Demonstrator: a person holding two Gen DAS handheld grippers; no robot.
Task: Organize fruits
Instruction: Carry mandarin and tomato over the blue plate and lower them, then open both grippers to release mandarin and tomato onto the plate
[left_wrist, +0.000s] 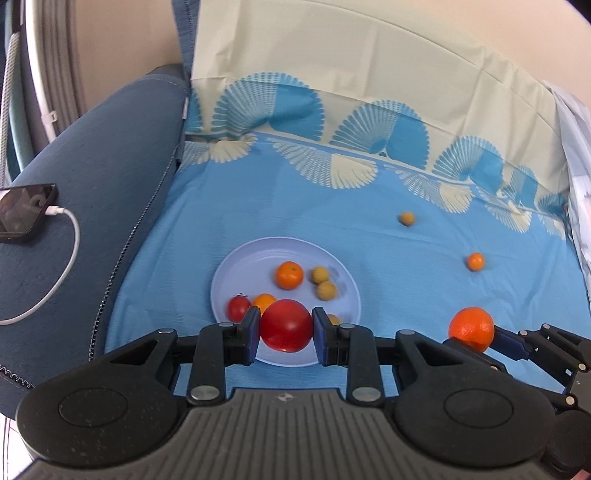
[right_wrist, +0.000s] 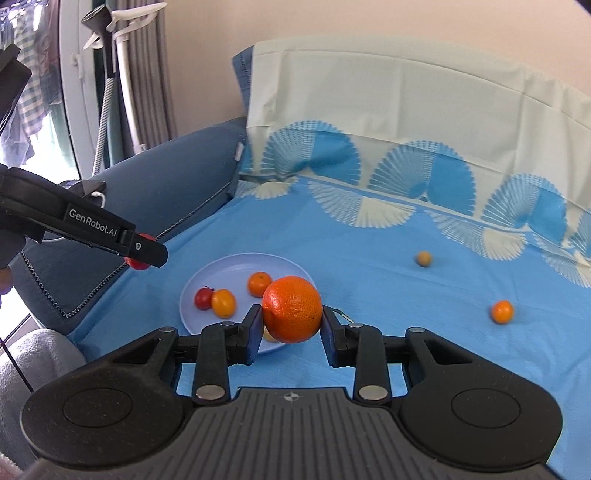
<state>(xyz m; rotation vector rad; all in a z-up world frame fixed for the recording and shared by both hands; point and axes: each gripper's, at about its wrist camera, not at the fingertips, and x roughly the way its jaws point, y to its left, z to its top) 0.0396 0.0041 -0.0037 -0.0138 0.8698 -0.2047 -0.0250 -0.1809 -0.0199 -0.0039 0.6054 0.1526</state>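
Fruits are split for us now: our left gripper (left_wrist: 284, 328) has its fingers clamped on a smooth, glossy red tomato (left_wrist: 286, 325) above the round pale-blue plate (left_wrist: 229, 273), our right gripper (right_wrist: 291, 325) pinches a dimpled orange (right_wrist: 292, 309), and two small round fruits lie on the blue sheet (left_wrist: 369, 229).

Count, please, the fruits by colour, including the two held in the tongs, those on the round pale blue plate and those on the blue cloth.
Red round tomatoes: 2
Orange round citrus fruits: 4
Small tan round fruits: 4, one half hidden
Total: 10
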